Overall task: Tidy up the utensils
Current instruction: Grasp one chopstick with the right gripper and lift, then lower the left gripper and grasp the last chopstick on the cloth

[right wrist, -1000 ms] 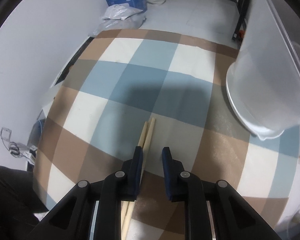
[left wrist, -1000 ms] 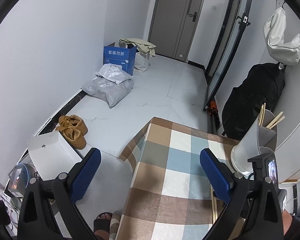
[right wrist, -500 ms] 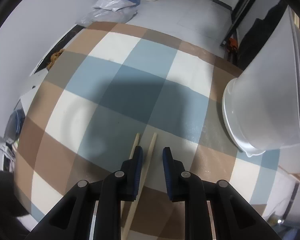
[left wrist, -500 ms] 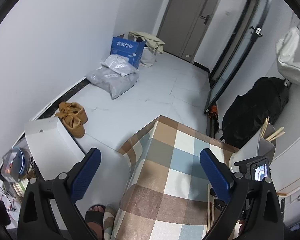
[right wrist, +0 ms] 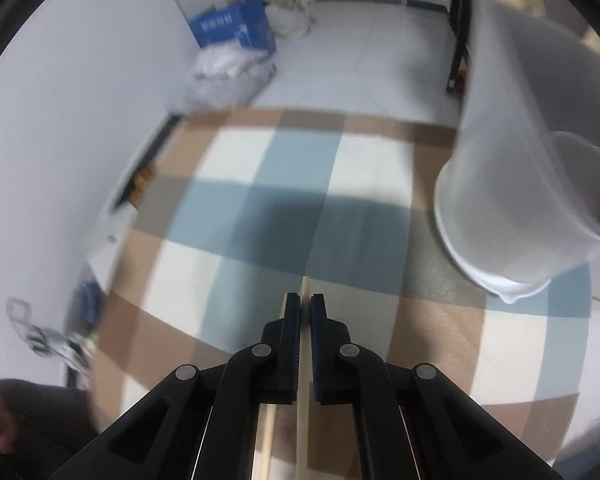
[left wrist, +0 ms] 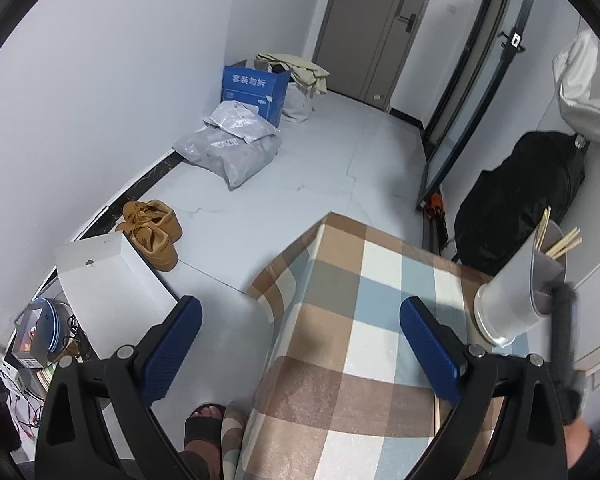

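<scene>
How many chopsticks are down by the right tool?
2. One chopstick is pinched in the right tool; the other lies just left of it. More poke from the white holder.

On the floor by the far wall you can see a blue cardboard box (left wrist: 255, 89) with white Chinese characters printed across its front, reading roughly "套装勿拆", above a smaller white line too small to read. The grey mailer bags (left wrist: 236, 148) beside it carry white shipping labels, but you cannot make out their print. In your right wrist view the box's lettering is blurred.
</scene>
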Demonstrator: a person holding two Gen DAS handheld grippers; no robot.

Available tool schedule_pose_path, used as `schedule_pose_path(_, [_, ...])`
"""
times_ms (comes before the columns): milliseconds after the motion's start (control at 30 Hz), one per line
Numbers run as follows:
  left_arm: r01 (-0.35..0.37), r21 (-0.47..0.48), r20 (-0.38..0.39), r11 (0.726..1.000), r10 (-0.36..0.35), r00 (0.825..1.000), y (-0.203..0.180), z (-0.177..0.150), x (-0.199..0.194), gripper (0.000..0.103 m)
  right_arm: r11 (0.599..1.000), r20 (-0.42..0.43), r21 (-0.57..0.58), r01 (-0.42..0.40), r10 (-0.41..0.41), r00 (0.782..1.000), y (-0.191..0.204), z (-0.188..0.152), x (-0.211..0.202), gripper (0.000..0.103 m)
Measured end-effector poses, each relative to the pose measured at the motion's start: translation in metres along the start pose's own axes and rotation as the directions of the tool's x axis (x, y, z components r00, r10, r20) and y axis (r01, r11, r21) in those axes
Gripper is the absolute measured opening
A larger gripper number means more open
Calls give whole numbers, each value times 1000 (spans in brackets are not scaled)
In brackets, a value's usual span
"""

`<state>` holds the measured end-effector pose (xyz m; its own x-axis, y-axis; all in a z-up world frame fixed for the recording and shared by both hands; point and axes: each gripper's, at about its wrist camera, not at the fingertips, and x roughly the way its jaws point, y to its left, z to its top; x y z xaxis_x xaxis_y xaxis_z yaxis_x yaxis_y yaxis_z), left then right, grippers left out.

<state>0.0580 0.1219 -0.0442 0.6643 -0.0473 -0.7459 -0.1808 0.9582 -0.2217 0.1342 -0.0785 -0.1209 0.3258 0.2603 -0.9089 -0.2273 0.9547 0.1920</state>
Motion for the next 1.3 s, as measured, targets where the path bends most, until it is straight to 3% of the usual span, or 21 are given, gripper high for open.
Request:
schedule_pose_path(100, [8,34,-29,999,-7,1000,-12,-4,6,97,997,70,43,-61,58,996,-15,-7,-28,4])
schedule_pose_path(333, [31,145,-109,989,-15,994,-50,-18,22,97,963,217,180,-200,159,963,-60,-35,-74,4])
schedule_pose_path(467, [80,179,-194,981,-44,980,-72,-31,34,97,938,288,225,-264,195,938,-80,-44,-87,4])
schedule_pose_path(600, [104,220,-272,970,-41,962,-93,-43,44,97,888,394,245,-388,275,877,-105,-60,-100,4])
schedule_pose_path(733, [89,274,-301,958,-2,954,-110,-51,54,96,899,425,229,-373,252,869,-114,-66,-111,4])
schedule_pose_path(833, [69,291,-346,954,38,938,-114,-58,67,85,908,444,209,-363,243,863,-118,-73,-121,4])
schedule_pose_path(900, [69,278,-390,958,47,920,-114,-61,75,72,915,449,196,-354,237,862,-120,-77,-125,4])
schedule_pose_path(1067, [46,275,-429,960,79,900,-113,-64,85,68,906,466,155,-395,285,837,-122,-83,-125,4])
schedule_pose_path(1133, [26,284,-442,958,107,891,-113,-67,90,58,912,458,133,-389,291,840,-119,-82,-125,4])
schedule_pose_path(1300, [2,313,-413,950,135,901,-118,-60,88,33,908,451,116,-403,313,836,-117,-83,-126,4])
